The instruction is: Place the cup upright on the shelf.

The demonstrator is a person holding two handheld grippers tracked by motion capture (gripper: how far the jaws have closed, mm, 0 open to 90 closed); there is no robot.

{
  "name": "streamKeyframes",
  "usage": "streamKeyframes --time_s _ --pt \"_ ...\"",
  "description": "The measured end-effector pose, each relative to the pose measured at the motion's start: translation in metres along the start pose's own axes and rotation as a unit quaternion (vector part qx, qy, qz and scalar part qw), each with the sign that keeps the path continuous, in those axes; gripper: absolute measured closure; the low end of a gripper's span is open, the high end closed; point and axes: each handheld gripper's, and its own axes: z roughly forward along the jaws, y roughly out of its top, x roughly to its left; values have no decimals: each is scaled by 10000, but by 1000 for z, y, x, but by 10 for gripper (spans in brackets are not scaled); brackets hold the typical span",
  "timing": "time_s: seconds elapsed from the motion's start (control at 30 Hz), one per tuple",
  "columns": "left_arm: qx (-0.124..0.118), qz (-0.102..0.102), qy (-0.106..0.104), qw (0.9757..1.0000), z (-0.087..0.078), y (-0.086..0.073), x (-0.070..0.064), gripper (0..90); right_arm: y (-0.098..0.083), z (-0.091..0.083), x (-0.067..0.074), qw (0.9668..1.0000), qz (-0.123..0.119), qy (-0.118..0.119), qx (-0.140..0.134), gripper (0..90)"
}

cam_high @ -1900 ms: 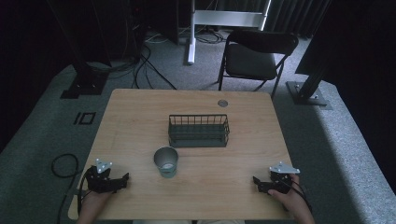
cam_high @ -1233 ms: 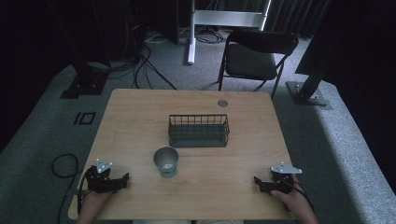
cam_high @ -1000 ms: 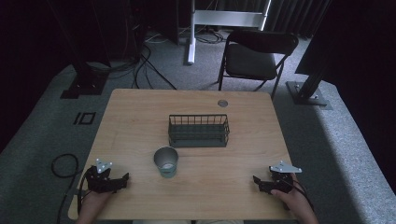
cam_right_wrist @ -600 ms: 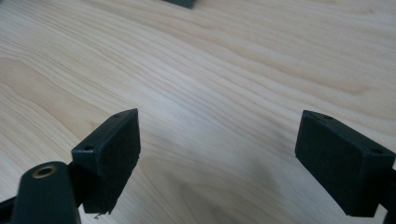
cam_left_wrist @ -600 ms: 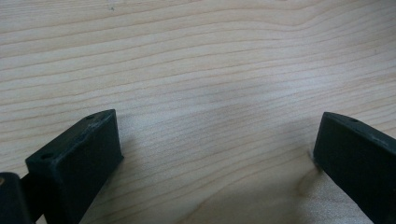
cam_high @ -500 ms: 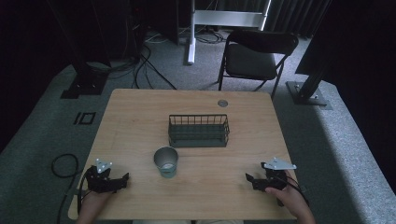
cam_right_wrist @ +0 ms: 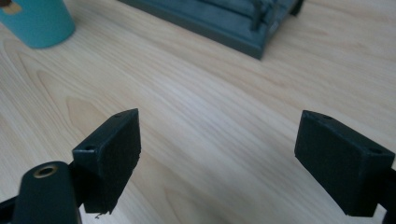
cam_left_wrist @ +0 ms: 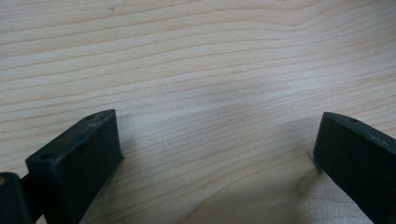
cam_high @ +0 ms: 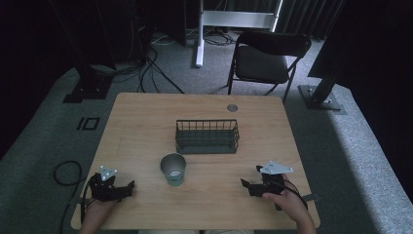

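The approach has barely begun — the right gripper [cam_high: 249, 187], jaws spread and empty, points toward the cup [cam_high: 173, 168] at lower centre. Left gripper [cam_high: 127, 187] rests spread, lower left. Next — likely reaching to straddle the cup.

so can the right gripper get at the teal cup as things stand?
Probably yes. The right gripper is open, and bare table lies between it and the teal cup; the wire basket sits farther back, off that line.
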Motion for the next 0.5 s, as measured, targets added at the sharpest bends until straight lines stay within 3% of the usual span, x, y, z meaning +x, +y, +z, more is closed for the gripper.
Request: streamKeyframes --time_s 0.5 --pt "-1 9 -10 10000 0 0 0 15 28 30 35 9982 -316 488 -132 142"
